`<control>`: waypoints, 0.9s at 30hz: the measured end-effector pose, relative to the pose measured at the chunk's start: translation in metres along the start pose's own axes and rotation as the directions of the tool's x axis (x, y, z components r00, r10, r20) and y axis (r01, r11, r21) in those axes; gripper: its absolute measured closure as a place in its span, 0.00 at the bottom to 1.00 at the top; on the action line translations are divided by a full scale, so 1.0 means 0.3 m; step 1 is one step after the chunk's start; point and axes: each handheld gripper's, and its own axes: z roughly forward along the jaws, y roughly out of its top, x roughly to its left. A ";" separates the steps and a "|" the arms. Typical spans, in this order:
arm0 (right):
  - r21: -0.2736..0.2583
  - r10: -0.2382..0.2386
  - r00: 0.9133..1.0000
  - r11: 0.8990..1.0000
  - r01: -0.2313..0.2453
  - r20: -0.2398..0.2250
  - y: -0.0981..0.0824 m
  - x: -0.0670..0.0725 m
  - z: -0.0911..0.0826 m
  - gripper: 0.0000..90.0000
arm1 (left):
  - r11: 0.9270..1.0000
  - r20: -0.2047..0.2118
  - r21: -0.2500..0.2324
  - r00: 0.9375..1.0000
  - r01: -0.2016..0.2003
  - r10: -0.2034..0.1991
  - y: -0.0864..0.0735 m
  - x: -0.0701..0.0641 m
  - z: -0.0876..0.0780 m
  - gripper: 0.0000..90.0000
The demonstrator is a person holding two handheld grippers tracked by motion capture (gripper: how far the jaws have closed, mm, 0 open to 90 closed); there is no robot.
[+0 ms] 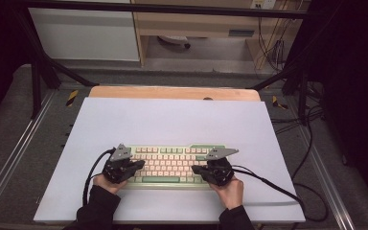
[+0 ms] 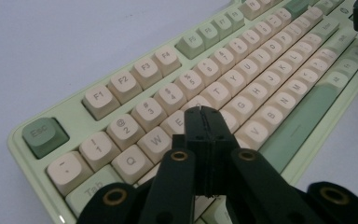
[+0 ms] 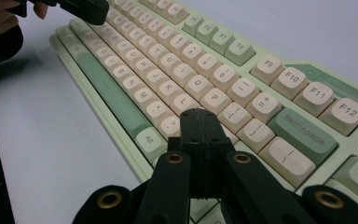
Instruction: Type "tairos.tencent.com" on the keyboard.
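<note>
A pale green keyboard (image 1: 170, 165) with cream keys lies on the white table mat (image 1: 172, 124), near its front edge. My left gripper (image 1: 141, 164) hovers over the keyboard's left end, jaws shut with nothing between them; in the left gripper view its tips (image 2: 204, 112) sit above the keys (image 2: 186, 105) around E and R. My right gripper (image 1: 195, 168) is over the right end, also shut and empty; its tips (image 3: 199, 114) hang above the keys near the right of the letter block (image 3: 177, 100). The left gripper (image 3: 81, 9) shows at the far end in the right gripper view.
Black cables (image 1: 268, 184) trail from both grippers across the mat. A wooden table edge (image 1: 172, 92) shows beyond the mat. Black frame bars (image 1: 43, 67) stand at the far corners, with loose wires (image 1: 311, 120) at the right.
</note>
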 end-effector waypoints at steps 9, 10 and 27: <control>0.000 -0.009 1.000 1.000 0.009 0.001 0.019 0.009 0.027 1.00 | 1.000 -0.006 -0.007 1.000 0.013 -0.013 -0.032 0.017 -0.041 1.00; 0.001 -0.014 1.000 1.000 0.014 0.004 0.022 0.011 0.032 1.00 | 1.000 -0.007 -0.006 1.000 0.013 -0.013 -0.035 0.019 -0.043 1.00; 0.014 -0.032 0.999 0.999 0.031 0.017 0.079 0.026 0.115 1.00 | 1.000 -0.013 -0.007 1.000 0.027 -0.027 -0.061 0.035 -0.060 1.00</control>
